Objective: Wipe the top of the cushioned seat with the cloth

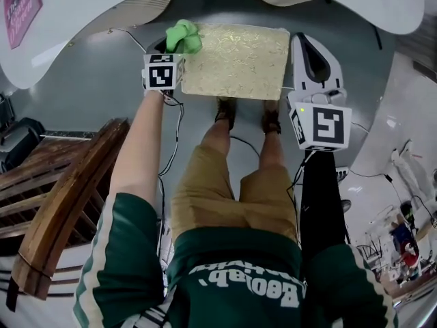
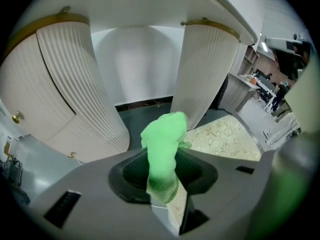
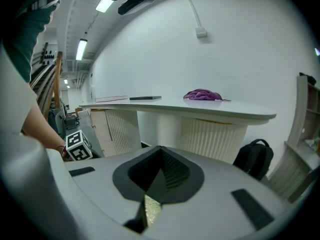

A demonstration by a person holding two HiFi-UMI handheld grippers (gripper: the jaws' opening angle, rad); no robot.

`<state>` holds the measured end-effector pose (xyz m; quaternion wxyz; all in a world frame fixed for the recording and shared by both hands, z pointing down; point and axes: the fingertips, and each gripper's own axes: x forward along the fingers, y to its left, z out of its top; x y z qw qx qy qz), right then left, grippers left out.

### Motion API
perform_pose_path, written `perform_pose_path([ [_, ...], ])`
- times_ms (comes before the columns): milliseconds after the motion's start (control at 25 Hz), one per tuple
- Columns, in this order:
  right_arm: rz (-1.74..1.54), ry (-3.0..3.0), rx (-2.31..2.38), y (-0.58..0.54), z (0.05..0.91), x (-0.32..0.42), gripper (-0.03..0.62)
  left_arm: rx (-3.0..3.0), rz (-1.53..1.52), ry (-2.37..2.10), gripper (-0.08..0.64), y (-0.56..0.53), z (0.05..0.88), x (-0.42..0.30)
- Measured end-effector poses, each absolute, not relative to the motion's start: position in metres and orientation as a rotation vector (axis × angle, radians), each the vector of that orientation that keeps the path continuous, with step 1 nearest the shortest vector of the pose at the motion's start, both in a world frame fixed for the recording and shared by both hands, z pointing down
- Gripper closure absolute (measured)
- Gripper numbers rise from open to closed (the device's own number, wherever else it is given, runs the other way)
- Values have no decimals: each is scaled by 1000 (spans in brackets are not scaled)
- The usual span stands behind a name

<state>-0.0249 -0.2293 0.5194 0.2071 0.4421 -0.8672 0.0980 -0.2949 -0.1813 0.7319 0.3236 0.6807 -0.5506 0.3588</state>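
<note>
The cushioned seat [image 1: 235,61] has a cream top with a gold pattern and stands on the grey floor in front of the person's feet. A bright green cloth [image 1: 183,37] sits bunched at the seat's far left corner, and my left gripper [image 1: 172,49] is shut on it. In the left gripper view the cloth [image 2: 164,149] sticks up from between the jaws, with the seat [image 2: 225,139] lower right. My right gripper [image 1: 308,46] hangs just off the seat's right edge, shut with nothing in it. A sliver of the seat [image 3: 151,211] shows under its jaws.
A white curved counter [image 1: 82,19] wraps around behind the seat, with ribbed pedestals [image 2: 205,69]. A purple cloth [image 3: 202,94] lies on the counter. A black backpack [image 3: 255,156] stands on the floor. A wooden bench [image 1: 65,207] is at the person's left.
</note>
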Motion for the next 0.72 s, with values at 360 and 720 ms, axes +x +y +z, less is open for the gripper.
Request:
perform_pose_path([
  [360, 255, -2425, 1230, -218, 510, 11, 584, 1904, 692, -1456, 413, -187, 685, -181],
  [720, 249, -2420, 1249, -192, 501, 68, 584, 1948, 532, -1317, 413, -171, 672, -25],
])
